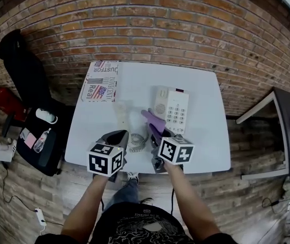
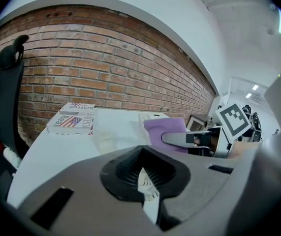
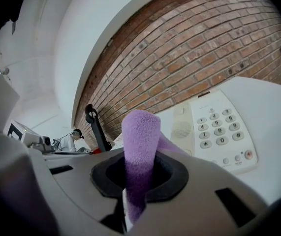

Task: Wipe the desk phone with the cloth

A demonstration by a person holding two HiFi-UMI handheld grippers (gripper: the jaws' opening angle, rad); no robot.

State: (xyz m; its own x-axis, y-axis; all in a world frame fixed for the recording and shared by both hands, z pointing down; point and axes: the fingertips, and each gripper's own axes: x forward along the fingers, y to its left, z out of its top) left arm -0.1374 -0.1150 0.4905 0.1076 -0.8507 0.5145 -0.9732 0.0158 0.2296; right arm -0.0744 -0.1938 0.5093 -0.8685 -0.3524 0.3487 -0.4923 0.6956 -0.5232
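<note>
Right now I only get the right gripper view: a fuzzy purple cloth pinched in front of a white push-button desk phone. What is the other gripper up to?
Observer: The left gripper has its jaws together, empty, near the white table's front edge.
Operator: Anything beside it?
Observer: A coiled white phone cord lies between it and the right gripper.
Operator: And farther back?
Observer: A flat cardboard box with a flag print sits at the table's far left corner.

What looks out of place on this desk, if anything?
The cradle of the desk phone is empty. The handset seems to lie on the table left of it, pale and hard to see, and the coiled cord sits loose near the front edge.
</note>
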